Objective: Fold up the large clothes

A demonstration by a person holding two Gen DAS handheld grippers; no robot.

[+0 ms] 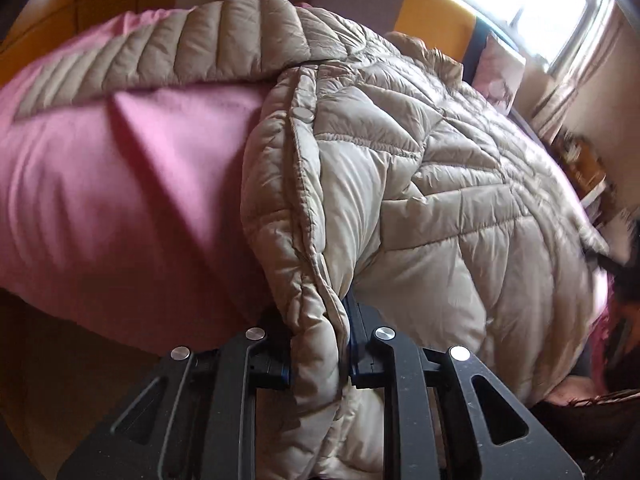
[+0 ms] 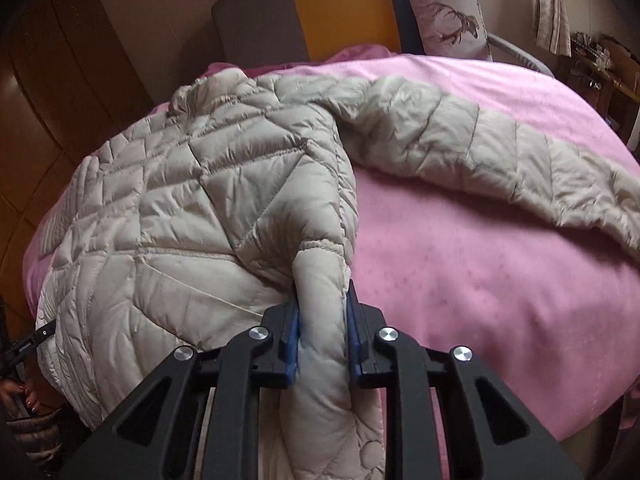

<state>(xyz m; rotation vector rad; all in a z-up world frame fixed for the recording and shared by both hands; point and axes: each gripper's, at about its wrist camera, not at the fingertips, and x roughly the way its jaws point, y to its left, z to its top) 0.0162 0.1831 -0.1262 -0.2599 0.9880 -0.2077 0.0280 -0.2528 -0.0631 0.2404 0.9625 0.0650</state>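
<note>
Two sets of jaws are clamped on the near hem of the quilted beige jacket [image 2: 192, 200], which lies spread on the pink bed cover [image 2: 500, 272]. Its long axis runs away from both toward the far headboard [image 2: 340, 12]. The left gripper [image 1: 320, 344] pinches the snap-button edge; the right gripper [image 2: 322, 340] squeezes a puffy fold at the opposite edge. One sleeve [image 2: 500, 152] trails right. Both hands point steeply down, equally near, likely ready to carry the hem farward.
</note>
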